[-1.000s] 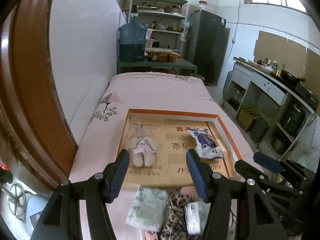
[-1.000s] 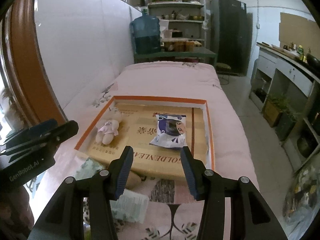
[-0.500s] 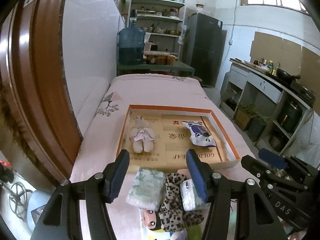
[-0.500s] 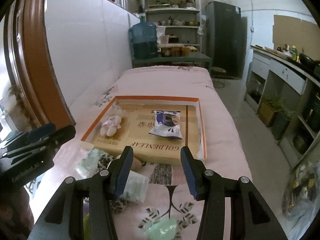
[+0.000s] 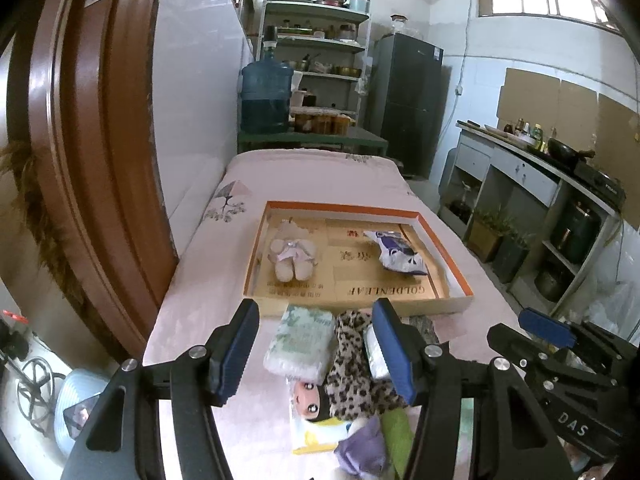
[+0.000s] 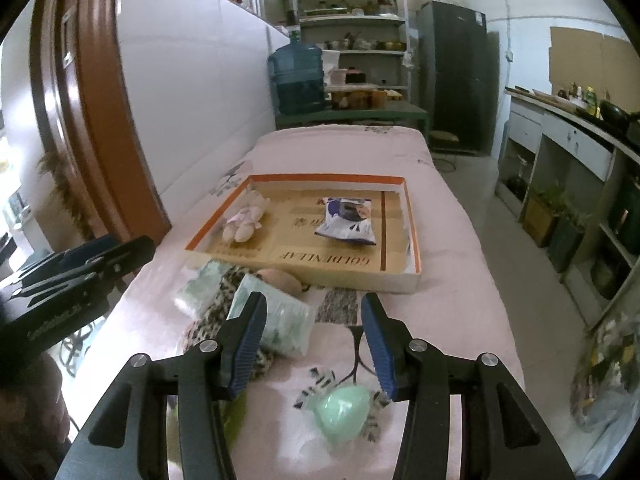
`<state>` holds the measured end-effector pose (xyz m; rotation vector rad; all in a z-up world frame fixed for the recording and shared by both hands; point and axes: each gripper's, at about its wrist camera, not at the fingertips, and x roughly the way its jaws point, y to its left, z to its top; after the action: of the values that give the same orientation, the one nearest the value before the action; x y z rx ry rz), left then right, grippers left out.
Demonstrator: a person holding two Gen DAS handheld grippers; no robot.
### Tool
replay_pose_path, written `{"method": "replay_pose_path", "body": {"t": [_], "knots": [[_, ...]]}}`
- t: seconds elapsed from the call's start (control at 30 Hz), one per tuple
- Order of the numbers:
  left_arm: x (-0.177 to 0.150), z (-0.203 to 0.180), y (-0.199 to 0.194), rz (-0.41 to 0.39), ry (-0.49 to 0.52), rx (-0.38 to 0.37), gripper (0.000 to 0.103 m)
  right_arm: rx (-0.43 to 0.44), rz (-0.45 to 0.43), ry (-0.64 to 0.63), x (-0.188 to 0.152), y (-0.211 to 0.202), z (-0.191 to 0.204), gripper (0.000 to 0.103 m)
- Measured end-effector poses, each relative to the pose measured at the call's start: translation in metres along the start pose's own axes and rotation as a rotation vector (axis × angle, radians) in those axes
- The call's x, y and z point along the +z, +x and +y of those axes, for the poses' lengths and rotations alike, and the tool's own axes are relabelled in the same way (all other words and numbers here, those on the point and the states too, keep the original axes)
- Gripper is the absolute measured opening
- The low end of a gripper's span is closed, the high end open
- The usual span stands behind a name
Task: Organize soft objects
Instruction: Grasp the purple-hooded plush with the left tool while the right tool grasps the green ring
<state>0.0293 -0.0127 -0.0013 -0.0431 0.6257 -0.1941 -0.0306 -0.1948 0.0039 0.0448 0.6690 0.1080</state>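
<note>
Both sets of jaws stand open, empty. Tissue pack just beyond the left gripper: light, squashy; pinch across its middle.

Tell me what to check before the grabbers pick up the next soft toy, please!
1. Left gripper open and holding nothing: ok.
2. Right gripper open and holding nothing: ok.
3. Room left in the box, between the plush bear and the blue packet: ok.
4. Tissue pack on top of the pile, nothing covering it: ok.
5. Leopard cloth free of the things around it: not ok, it overlaps the doll.
6. Green egg lying alone, easy to grab: ok.
</note>
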Motion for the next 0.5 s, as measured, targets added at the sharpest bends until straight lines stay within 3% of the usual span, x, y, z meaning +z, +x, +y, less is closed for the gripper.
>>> {"method": "replay_pose_path", "body": {"t": [0.33, 0.5], "knots": [[-0.025, 0.000, -0.009, 0.011, -0.007, -0.009, 0.058, 0.092, 0.027, -0.042, -0.033, -0.012, 0.021, 0.051], [-0.033, 0.002, -0.014, 0.009, -0.012, -0.002, 0.058, 0.158, 0.092, -0.086, -0.057, -0.008, 0.040, 0.051]]}}
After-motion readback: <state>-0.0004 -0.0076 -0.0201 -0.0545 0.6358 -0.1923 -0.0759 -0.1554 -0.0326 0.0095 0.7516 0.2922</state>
